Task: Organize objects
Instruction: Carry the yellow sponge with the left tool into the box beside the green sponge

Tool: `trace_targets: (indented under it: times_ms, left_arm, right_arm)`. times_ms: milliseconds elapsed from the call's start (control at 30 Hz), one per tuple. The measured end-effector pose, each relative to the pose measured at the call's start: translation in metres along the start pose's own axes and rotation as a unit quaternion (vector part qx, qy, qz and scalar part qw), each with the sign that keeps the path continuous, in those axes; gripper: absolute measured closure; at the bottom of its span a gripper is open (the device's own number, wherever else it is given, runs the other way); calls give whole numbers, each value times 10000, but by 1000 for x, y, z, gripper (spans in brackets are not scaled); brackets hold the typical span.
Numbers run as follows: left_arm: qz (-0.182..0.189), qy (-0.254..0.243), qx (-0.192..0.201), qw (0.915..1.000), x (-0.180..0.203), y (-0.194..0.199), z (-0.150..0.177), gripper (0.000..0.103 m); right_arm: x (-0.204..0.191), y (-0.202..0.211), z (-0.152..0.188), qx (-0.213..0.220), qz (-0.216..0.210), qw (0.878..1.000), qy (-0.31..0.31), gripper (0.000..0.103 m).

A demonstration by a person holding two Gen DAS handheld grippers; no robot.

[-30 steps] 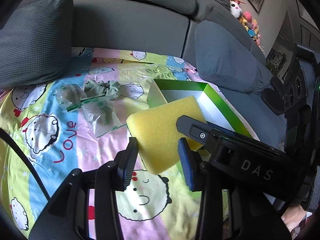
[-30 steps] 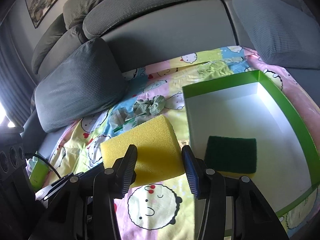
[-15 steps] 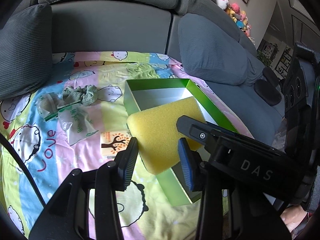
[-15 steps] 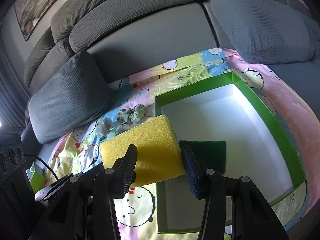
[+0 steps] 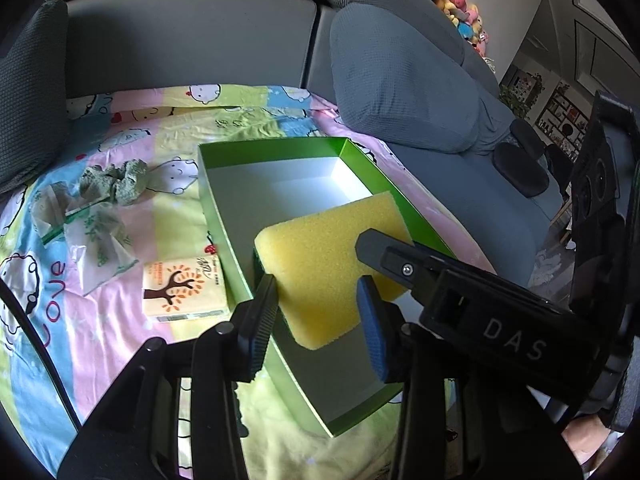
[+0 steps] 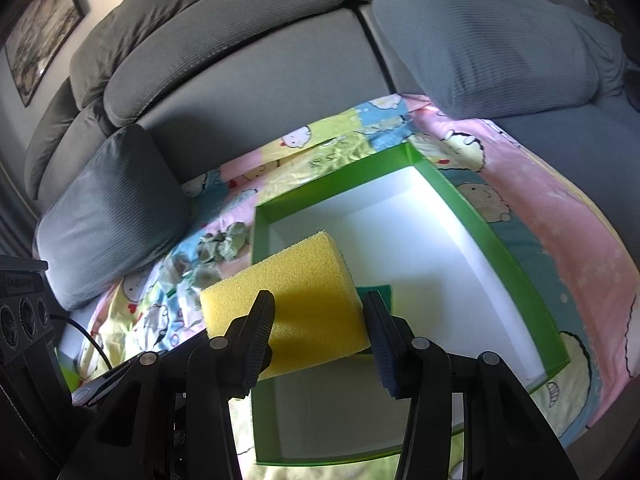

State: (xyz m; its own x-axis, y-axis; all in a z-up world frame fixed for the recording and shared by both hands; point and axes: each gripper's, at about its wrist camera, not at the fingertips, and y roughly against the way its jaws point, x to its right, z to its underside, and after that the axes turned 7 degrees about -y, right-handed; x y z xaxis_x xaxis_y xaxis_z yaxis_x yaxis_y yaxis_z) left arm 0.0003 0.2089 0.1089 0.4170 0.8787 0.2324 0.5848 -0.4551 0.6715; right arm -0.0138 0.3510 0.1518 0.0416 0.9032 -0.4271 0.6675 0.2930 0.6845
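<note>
Both hand-held grippers, left (image 5: 320, 304) and right (image 6: 320, 320), clamped yellow sponge (image 5: 332, 264) at frame centre, above green box (image 6: 480, 220).

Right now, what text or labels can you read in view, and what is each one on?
"DAS": on the right gripper's black body, seen from the left wrist.
"Love": red letters on the cartoon sheet, partly cut by the view's edge.
Tissue pack: orange tree logo and small print, too small to read.
Crumpled wrappers: green print, unreadable.

Porous yellow foam sponge (image 6: 296, 280), glossy green card box (image 5: 276, 148), matt ribbed grey cloth sofa (image 6: 224, 52).
</note>
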Motion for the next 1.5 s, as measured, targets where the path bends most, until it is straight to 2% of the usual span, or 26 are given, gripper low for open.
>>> trace_targets:
  times_ms: [200, 533, 967, 1267, 1433, 1500]
  left_arm:
    - [57, -83, -196, 9998, 11, -16, -1, 69]
    - [186, -114, -440, 9988, 21, -35, -3, 69]
    - [388, -18, -672, 9970, 18, -49, 0, 70]
    - [406, 50, -689, 9968, 16, -51, 1, 70]
    - [455, 106, -515, 9976, 10, -33, -2, 62]
    - [372, 95, -447, 9983, 5, -24, -4, 46]
  right_arm:
    - [16, -3, -3, -53, 259, 9996, -61, 54]
    - [39, -6, -5, -172, 378, 9986, -332, 54]
    - [47, -13, -6, -278, 664, 9967, -378, 54]
    - [49, -16, -6, -290, 844, 9954, -345, 54]
    - [49, -10, -8, -122, 823, 9956, -436, 54]
    - [49, -8, -10, -63, 766, 9957, -513, 54]
